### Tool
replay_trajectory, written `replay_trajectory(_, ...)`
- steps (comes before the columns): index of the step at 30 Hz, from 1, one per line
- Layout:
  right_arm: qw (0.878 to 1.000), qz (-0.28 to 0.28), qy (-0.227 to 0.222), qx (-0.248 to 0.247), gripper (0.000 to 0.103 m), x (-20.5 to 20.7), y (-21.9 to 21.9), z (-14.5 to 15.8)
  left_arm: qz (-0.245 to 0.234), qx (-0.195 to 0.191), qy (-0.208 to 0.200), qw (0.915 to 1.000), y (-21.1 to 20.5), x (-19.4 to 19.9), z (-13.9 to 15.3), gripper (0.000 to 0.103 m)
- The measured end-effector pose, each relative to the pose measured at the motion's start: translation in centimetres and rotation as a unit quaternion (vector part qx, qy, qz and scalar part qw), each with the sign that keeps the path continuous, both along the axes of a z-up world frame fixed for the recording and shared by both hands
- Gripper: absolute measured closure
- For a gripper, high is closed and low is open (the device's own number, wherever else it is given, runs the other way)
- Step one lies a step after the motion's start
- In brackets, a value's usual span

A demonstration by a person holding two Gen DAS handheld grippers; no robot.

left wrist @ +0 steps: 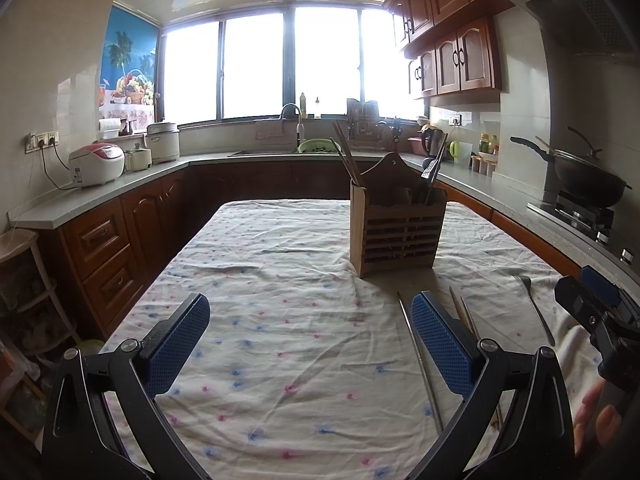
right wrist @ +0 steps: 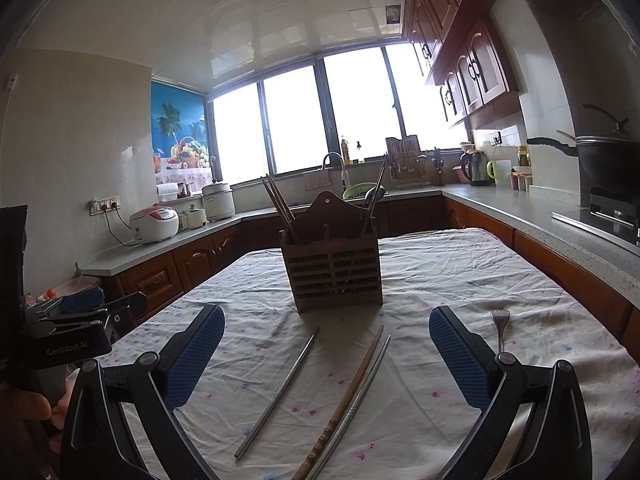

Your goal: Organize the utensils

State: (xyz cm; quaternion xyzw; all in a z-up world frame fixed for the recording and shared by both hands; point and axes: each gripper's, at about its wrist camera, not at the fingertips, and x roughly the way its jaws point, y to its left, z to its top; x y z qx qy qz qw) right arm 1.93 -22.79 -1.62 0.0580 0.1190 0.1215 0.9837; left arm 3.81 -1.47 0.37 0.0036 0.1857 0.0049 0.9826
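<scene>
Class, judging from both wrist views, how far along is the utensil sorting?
Done: some chopsticks already stand in the wooden holder. In hand: nothing; left gripper and right gripper are open. Left: three loose chopsticks and a fork on the tablecloth.

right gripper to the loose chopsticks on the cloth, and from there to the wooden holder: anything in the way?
Nothing visible. The right gripper is open above the tablecloth, with the metal chopstick and the wooden chopstick lying loose ahead between its fingers. Only bare cloth separates them from the wooden holder. The fork lies off to the right.
</scene>
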Motion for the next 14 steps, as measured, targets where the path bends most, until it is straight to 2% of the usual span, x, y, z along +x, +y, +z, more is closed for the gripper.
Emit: replay_trajectory(14, 1.0, -0.01, 0.01, 0.002, 0.0, 0.88, 0.45, 0.07, -0.015, -0.009, 0.002, 0.9998, -0.07, 0.6, 0.35, 0.0)
